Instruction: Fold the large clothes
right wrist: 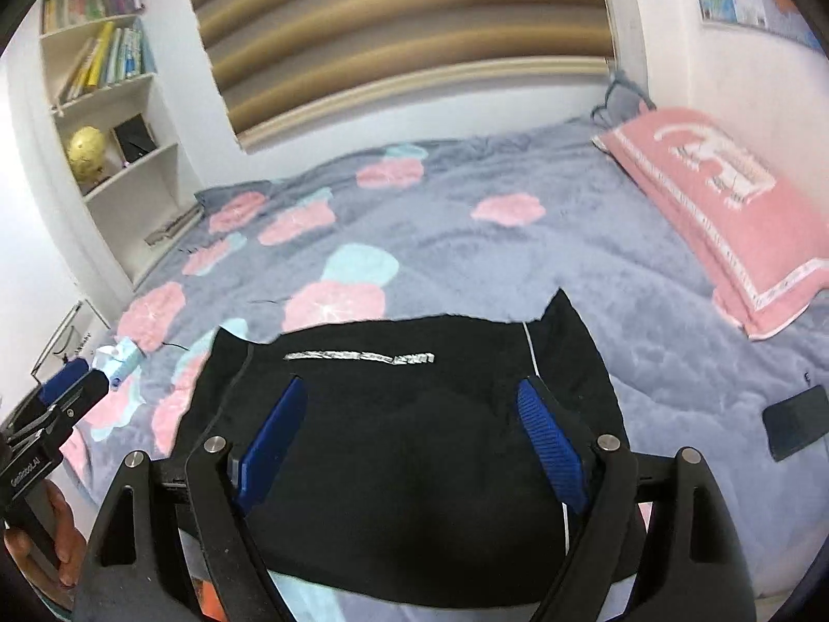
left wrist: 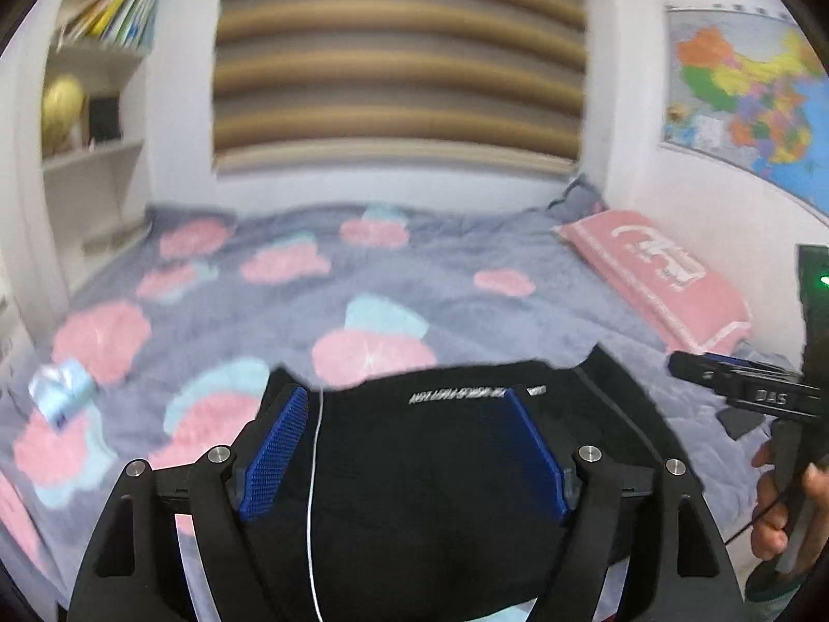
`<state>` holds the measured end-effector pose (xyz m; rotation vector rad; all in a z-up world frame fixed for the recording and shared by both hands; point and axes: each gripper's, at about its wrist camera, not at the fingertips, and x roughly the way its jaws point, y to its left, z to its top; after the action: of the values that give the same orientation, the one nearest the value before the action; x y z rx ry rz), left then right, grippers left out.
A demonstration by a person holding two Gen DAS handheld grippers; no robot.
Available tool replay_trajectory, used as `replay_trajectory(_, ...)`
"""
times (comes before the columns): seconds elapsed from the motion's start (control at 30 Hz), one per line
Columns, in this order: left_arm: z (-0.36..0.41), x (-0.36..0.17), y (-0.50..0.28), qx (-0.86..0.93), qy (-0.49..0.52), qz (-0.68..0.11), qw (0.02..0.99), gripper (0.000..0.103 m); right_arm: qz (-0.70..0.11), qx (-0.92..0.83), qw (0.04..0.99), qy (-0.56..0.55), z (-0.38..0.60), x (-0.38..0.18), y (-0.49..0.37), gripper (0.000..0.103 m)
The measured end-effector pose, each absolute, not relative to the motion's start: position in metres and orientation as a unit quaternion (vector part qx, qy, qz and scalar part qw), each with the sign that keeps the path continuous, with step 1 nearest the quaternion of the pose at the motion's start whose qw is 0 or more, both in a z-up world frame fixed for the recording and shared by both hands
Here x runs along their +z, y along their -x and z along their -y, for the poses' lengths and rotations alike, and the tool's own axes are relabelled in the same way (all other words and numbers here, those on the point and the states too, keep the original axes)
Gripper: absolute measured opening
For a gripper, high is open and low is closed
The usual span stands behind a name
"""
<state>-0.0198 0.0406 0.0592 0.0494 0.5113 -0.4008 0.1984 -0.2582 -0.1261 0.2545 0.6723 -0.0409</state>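
A black garment (left wrist: 414, 466) with a line of silver lettering lies folded into a compact shape on the flowered grey blanket (left wrist: 456, 280), near the bed's front edge. My left gripper (left wrist: 404, 399) hovers above it, blue pads wide apart and nothing between them. In the right wrist view the same garment (right wrist: 394, 440) shows a thin white stripe along its right side. My right gripper (right wrist: 412, 386) is also open over it, holding nothing. Each gripper appears in the other's view: the right one (left wrist: 684, 363) at the right edge, the left one (right wrist: 98, 381) at the left edge, each held by a hand.
A pink pillow (right wrist: 725, 207) lies along the right wall under a coloured map (left wrist: 751, 103). A dark phone (right wrist: 798, 427) rests on the blanket to the right of the garment. A light blue packet (right wrist: 122, 357) lies at the left. White bookshelves (right wrist: 109, 119) stand at the far left.
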Motion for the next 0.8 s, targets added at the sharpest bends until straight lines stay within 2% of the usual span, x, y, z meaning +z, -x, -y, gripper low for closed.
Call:
replay_trajectory(0.23,-0.053,0.099,0.047,-0.179,-0.018,-0.222,0.958,0.084,-0.301,-0.013,0.949,-0.094,0.229,-0.097,-0.173,0.091)
replay_trajectory(0.57,-0.066,0.068,0.047,-0.173,0.039,-0.240,0.954,0.084,-0.317,-0.015,0.946,-0.060,0.211,-0.114,-0.176,0.094)
replay_trajectory(0.8,-0.066,0.054,0.040,-0.145,0.038,-0.250,0.956,0.084,-0.329,-0.034,0.942,-0.061,0.217,-0.128,-0.181,0.094)
